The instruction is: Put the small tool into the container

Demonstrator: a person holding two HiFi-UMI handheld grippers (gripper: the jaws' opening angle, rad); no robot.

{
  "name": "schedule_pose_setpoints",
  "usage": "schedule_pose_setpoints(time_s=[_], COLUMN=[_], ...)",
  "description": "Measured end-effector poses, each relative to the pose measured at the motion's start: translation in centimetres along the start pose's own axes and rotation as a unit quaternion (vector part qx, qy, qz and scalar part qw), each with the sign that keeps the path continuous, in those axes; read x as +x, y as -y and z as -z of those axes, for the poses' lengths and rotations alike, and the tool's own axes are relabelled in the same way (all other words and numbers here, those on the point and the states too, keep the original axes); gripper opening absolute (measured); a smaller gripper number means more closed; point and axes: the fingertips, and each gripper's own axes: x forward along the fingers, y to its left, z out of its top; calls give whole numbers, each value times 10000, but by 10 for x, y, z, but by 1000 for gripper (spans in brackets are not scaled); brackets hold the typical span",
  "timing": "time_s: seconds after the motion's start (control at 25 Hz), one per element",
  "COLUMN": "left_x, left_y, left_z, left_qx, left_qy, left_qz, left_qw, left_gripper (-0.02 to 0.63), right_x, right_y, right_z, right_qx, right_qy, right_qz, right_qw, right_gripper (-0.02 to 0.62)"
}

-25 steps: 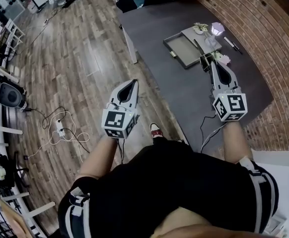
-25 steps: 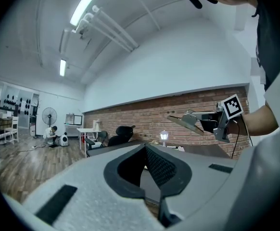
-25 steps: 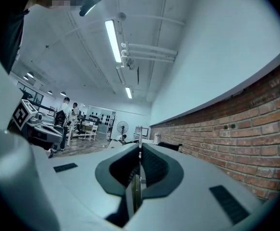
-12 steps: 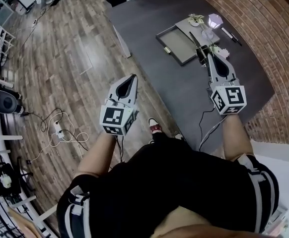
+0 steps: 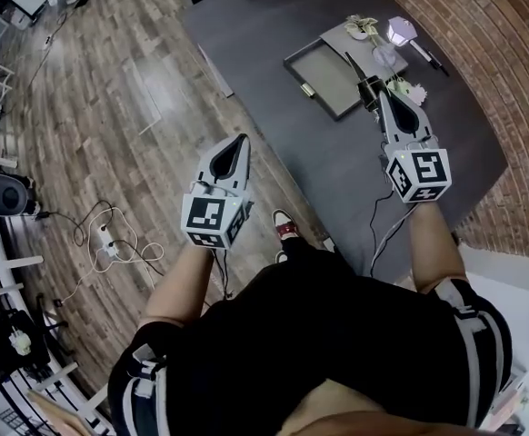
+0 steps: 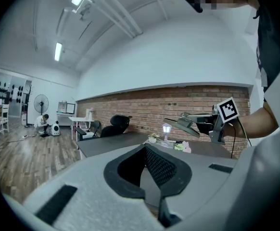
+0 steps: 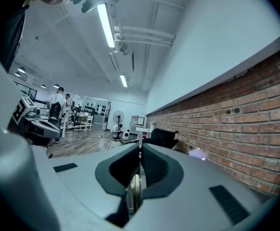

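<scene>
My right gripper [image 5: 380, 94] is over the dark table [image 5: 274, 25], just right of the dark rectangular tray [image 5: 326, 75]. It is shut on a small thin tool [image 5: 355, 66] that sticks out past its tips over the tray's near right corner. In the right gripper view the flat metal tool [image 7: 134, 186] is pinched between the pads of the right gripper [image 7: 140, 148]. My left gripper [image 5: 240, 141] hangs over the wooden floor left of the table, shut on nothing. The left gripper [image 6: 145, 147] has its tips together in its own view.
Behind the tray lies a grey mat [image 5: 342, 36] with a small lamp [image 5: 399, 33], flowers [image 5: 416, 89] and a pen [image 5: 425, 54]. A brick wall [image 5: 483, 25] runs along the table's far side. Cables and a power strip [image 5: 110, 239] lie on the floor at left.
The head view has shifted a little, so the table sits higher in the picture. The right gripper stays by the tray's right end with the tool. The left gripper has barely moved.
</scene>
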Motion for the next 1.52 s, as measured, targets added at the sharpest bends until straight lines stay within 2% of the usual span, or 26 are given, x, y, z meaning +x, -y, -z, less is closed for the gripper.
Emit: schedule_pose_setpoints(time_s=[0.64, 1.04, 1.52], left_x=[61, 97, 124], left_y=[-47, -50, -45], left_z=[27, 43, 65], left_qx=[-273, -363, -292], left_qy=[-264, -502, -918], left_qz=[8, 116, 372], left_qw=[9993, 9980, 9947], left_gripper=[9, 9, 9], right_x=[96, 130, 151], right_y=[7, 17, 22], right_z=[55, 105, 153], right_qx=[-93, -133, -78], right_qy=[-511, -901, -1201], right_qz=[-115, -157, -114], right_qw=[9986, 9957, 9927], right_gripper=[3, 3, 3])
